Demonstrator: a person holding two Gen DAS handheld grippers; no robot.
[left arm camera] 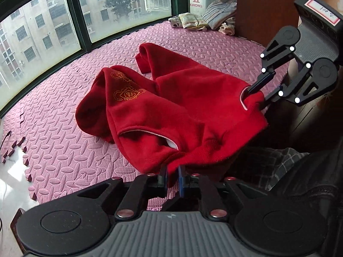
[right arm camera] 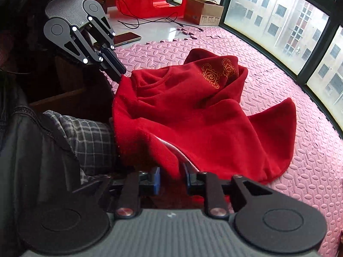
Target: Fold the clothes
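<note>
A red fleece garment (left arm camera: 171, 107) with a gold print lies crumpled on the pink foam mat (left arm camera: 64, 150), its near edge lifted at two corners. My left gripper (left arm camera: 172, 177) is shut on the hem at the bottom of the left wrist view. It also shows at upper left in the right wrist view as the left gripper (right arm camera: 121, 72), pinching a corner of the garment (right arm camera: 203, 117). My right gripper (right arm camera: 173, 181) has its jaws apart, with the cloth hanging loosely between them. From the left wrist view, the right gripper (left arm camera: 258, 98) has one finger tucked inside the fold.
A person's plaid trouser leg (right arm camera: 90, 132) sits close behind the garment. Folded clothes (left arm camera: 214, 15) are piled at the far end by a wooden cabinet (left arm camera: 263, 6). Windows (left arm camera: 42, 32) border the mat. A cardboard box (right arm camera: 203, 10), cables and a flat device (right arm camera: 126, 38) lie on the tiled floor.
</note>
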